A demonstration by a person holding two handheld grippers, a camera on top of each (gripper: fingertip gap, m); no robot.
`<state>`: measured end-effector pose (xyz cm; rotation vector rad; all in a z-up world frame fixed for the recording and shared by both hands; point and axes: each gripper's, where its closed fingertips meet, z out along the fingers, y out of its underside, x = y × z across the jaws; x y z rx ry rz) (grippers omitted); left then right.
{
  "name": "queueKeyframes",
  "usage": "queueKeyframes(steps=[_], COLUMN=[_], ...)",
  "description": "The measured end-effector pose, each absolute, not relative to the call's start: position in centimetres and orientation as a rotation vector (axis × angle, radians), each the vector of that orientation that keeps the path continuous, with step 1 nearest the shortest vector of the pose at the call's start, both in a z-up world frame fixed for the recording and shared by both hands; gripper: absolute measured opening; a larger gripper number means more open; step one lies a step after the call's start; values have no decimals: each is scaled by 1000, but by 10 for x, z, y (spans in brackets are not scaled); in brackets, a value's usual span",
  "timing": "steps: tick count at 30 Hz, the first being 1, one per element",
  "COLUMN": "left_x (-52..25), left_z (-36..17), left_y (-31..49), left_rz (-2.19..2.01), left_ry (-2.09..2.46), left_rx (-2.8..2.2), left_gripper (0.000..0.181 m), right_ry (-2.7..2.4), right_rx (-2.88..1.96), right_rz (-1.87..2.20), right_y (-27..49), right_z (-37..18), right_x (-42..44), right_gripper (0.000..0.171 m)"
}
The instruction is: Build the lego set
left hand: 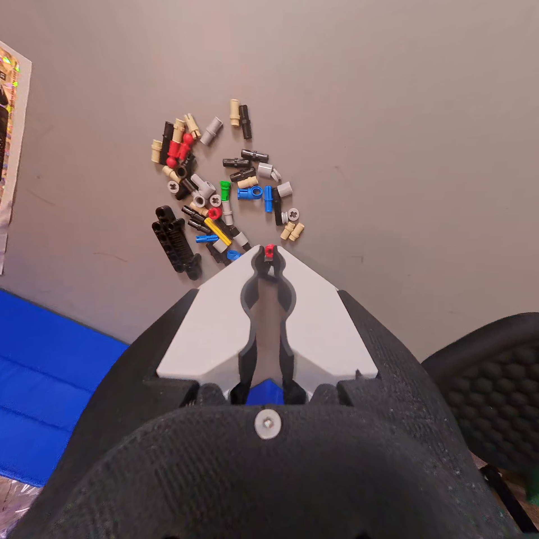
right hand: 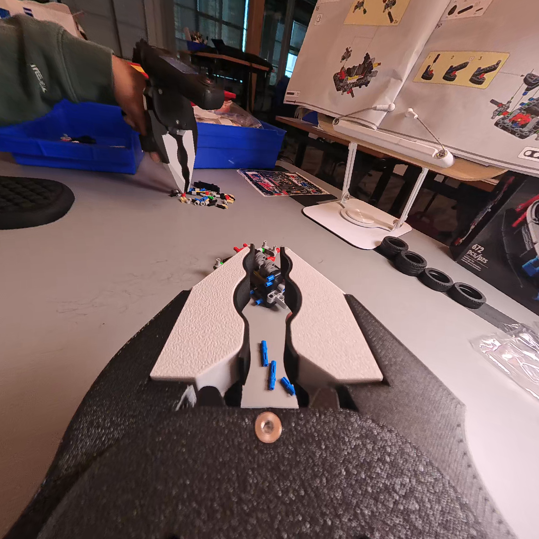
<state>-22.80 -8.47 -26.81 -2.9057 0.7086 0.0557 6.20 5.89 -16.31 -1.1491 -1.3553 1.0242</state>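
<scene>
Work is at an early-to-middle stage: the left gripper (left hand: pixel 269 254) has its jaws pinching a small red connector (left hand: pixel 269 250) at the near edge of the loose pile of pins (left hand: pixel 221 186) on the grey table (left hand: pixel 379 145). The right gripper (right hand: pixel 266 250) seems closed around the partly built chassis (right hand: pixel 267 277), though its tips are obscured. Four tyres (right hand: pixel 431 275) and three blue pins (right hand: pixel 271 370) lie unused, so most remains.

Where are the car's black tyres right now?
In the right wrist view, four black tyres lie in a row on the right side of the grey table, between the white stand holding the instruction booklet and the dark set box.
</scene>
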Motion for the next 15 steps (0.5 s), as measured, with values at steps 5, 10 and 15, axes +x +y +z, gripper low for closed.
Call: queueKeyframes(steps=[5,10,15], left_x=[-226,-221,-228], left_z=[-268,-268,-257], left_y=[-83,-71,-46], left_rz=[44,37,98], left_ry=[711,685,597], left_rx=[-2907,-2853,-2739], left_gripper=[0,1,8], right_ry=[-1347,-1355,-1357], right_rx=[-1157,-1158,-1159], right_rz=[1022,1017,1012], right_y=[61,60,61], right_z=[-163,-164,-164], right_x=[63,63,63], right_gripper=[14,14,14])
